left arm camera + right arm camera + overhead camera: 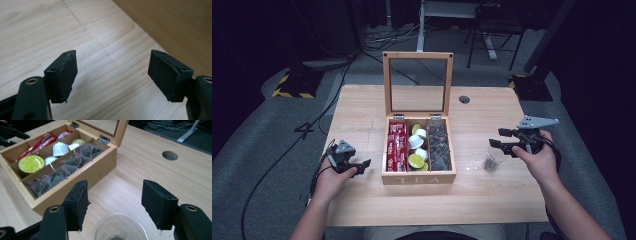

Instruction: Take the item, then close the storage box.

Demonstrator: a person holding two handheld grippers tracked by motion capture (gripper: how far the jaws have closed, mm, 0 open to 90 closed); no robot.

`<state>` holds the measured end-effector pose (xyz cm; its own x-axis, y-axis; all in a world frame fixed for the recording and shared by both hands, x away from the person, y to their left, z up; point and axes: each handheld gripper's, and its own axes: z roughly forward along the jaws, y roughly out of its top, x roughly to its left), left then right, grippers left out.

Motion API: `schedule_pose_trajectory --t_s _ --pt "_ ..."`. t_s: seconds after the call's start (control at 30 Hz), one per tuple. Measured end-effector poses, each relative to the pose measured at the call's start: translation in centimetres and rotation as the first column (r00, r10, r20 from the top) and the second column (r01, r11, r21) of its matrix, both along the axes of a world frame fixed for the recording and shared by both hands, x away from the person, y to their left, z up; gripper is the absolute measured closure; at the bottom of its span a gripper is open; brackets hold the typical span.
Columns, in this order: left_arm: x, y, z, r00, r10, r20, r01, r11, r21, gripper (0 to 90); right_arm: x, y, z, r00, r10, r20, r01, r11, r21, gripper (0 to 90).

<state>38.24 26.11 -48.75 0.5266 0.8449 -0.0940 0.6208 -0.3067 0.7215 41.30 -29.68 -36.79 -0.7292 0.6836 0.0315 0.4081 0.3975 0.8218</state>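
Note:
A wooden tea box (419, 178) stands mid-table with its glass lid (417, 82) raised. It holds red sachets (397, 146) on the left, capsules (417, 150) in the middle and dark tea bags (438, 146) on the right. Right of the box stands a clear plastic cup (490, 161) with something dark inside. My right gripper (497, 138) hovers just above the cup, open; its jaws stand to either side of the cup's rim (120, 226) without touching. My left gripper (362, 166) sits low over the table left of the box, open with nothing between its pads (66, 75); the box wall (175, 22) is close ahead.
A round cable hole (464, 99) lies in the table behind the box at the right. Bare wood stretches along the front edge (437, 220) and at the back left. Cables and chair legs lie on the floor beyond the table.

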Motion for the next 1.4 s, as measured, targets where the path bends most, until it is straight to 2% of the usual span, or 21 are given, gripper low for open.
schedule_pose_trajectory --t_s 0.1,0.43,0.53,0.83,1.07,1.27,1.4 --pt "-0.1 0.0 0.5 0.9999 -0.001 0.014 0.001 0.9998 -0.02 24.6 0.2 0.5 0.6 0.9999 0.005 0.011 -0.005 1.0 0.013 38.4" --pt "0.0 0.1 0.3 1.0 -0.006 0.004 0.006 1.0 0.003 25.0 1.5 1.8 2.7 0.9981 0.013 0.06 -0.016 0.998 0.056 36.6" --pt "-0.2 0.1 0.2 1.0 -0.006 0.001 0.006 0.9999 0.008 25.1 2.4 2.4 3.3 0.9976 0.015 0.067 -0.02 0.997 0.072 36.3" --pt "-1.6 0.6 -0.4 0.9998 0.0 -0.018 0.0 0.9992 0.04 24.6 6.3 5.1 4.6 0.994 0.032 0.104 -0.038 0.998 0.059 36.2" --pt "-2.9 0.8 -0.6 0.9995 0.008 -0.03 -0.006 0.9982 0.059 24.0 9.5 7.1 5.1 0.9924 0.043 0.116 -0.048 0.998 0.044 38.0" --pt "-3.6 1.3 -0.9 0.9988 0.03 -0.039 -0.028 0.9977 0.062 23.8 12.7 8.8 5.6 0.9924 0.037 0.117 -0.043 0.998 0.049 37.4" --pt "-3.8 1.7 -1.2 0.9988 0.034 -0.036 -0.031 0.9971 0.07 23.5 14.2 9.8 5.6 0.991 0.035 0.129 -0.044 0.997 0.061 35.4"
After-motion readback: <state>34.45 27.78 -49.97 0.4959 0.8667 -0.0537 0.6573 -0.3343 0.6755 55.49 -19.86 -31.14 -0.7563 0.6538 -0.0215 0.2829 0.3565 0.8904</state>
